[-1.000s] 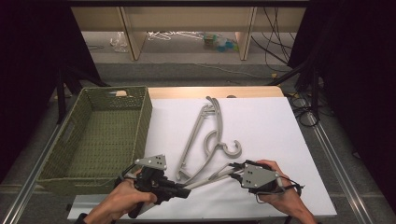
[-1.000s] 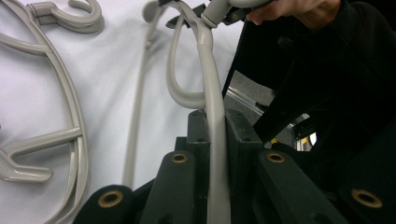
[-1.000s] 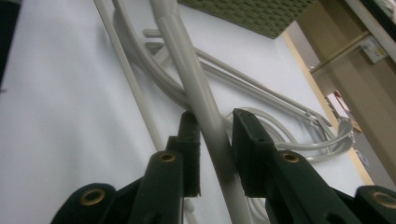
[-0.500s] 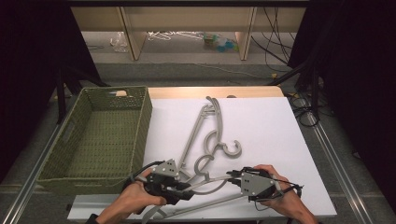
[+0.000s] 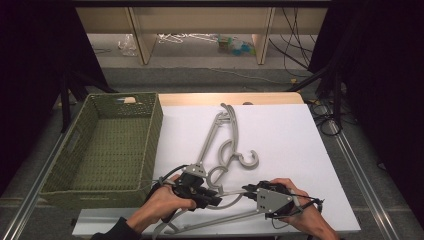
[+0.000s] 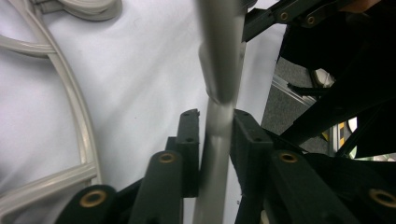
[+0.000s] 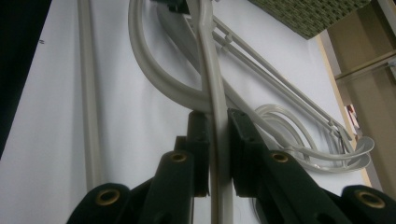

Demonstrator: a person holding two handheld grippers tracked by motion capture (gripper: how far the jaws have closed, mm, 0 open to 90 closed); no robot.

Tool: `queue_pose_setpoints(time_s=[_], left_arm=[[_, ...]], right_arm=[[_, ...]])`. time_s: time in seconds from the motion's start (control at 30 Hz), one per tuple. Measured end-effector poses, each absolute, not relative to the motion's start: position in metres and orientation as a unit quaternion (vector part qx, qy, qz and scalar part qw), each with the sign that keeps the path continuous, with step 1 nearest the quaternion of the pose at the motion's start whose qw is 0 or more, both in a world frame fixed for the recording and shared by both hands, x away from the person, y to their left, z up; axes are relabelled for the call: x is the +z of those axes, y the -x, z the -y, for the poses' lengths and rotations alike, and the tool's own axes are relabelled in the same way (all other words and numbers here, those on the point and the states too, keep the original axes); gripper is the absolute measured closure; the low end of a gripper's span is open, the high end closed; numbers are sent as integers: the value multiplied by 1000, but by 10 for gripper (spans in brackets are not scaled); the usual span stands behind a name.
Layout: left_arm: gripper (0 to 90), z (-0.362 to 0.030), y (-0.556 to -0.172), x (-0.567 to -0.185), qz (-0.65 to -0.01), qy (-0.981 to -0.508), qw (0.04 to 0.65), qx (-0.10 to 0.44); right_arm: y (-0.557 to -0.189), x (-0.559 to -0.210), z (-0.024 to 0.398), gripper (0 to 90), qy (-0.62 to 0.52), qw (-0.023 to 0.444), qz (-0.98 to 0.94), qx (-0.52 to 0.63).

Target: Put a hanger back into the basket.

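Several pale grey plastic clothes hangers (image 5: 220,145) were found overlapped in a loose heap on the white table top (image 5: 300,135), just to the right of the green woven basket (image 5: 107,145) and apart from it. Slim arms, curved hooks and a straight lower bar were noted. The left gripper (image 5: 212,196) had just been closing, and its jaws were pinched on a grey hanger bar (image 6: 217,135). The right gripper (image 5: 248,190) was clamped on a thin hanger arm (image 7: 217,140). The nearest hanger ends were hidden beneath the hands, and single hangers could not be told apart within the heap.
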State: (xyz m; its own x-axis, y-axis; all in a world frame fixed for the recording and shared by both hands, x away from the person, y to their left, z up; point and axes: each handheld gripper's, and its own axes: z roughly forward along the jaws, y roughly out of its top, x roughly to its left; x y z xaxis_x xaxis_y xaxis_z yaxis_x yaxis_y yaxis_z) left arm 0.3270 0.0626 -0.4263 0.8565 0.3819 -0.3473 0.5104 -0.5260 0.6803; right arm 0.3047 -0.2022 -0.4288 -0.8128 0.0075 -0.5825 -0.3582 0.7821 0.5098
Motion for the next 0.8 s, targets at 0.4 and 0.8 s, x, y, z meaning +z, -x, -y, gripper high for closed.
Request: queue_pose_setpoints(time_s=[0.4,0.8], left_arm=[[792,-64,-319,-416,-248,-864,433,-63],[792,-101,-325,-379,-289,-837,464,-12]], right_arm=[[-303,-426,203,702,52,284,-898,332],[-290,-386,207,319,-157,297,-826,452]])
